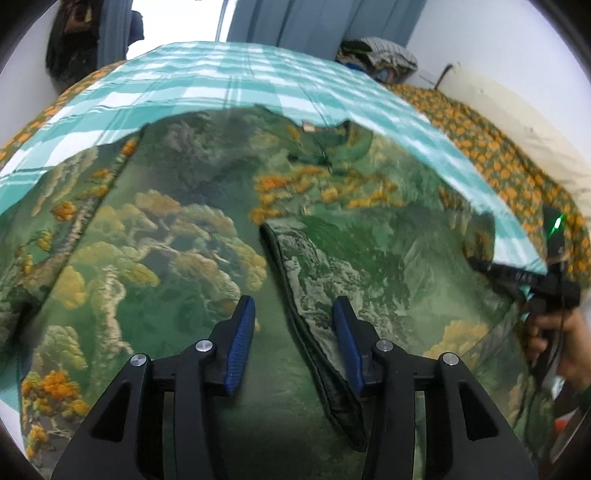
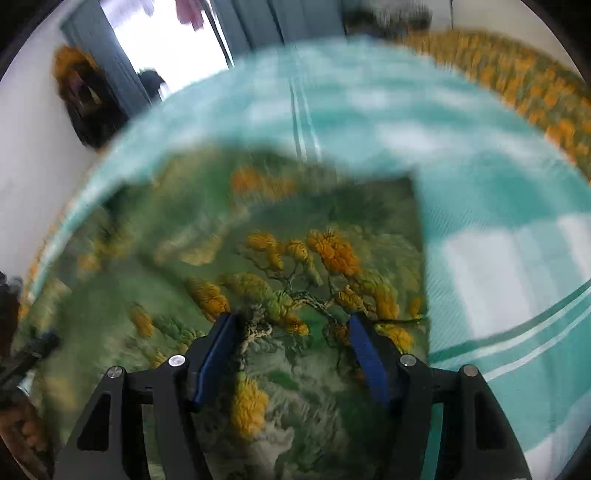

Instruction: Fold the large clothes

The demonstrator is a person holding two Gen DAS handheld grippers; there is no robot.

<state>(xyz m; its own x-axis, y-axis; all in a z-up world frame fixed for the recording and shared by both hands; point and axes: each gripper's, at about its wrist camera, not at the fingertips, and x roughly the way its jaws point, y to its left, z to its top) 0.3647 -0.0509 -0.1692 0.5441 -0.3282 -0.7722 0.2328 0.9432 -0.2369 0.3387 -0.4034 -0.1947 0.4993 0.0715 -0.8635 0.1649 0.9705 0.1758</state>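
A large garment (image 1: 192,236) printed with green hills and orange-yellow trees lies spread on a teal-and-white checked sheet (image 1: 236,77). A dark-trimmed edge of the garment (image 1: 295,295) runs toward me between the blue pads (image 1: 242,332) of my left gripper (image 1: 293,308). That gripper is open just above the cloth, and its pads press on nothing. In the blurred right wrist view the right gripper (image 2: 291,321) hangs open over the garment (image 2: 295,258), near its straight right edge. The right gripper (image 1: 546,280) also shows at the far right of the left wrist view, held by a hand (image 1: 550,332).
An orange-flowered green blanket (image 1: 491,155) lies along the right side of the bed by a white wall. A heap of clothes (image 1: 380,55) sits at the far end before blue curtains (image 1: 295,22). The checked sheet (image 2: 498,258) lies bare right of the garment.
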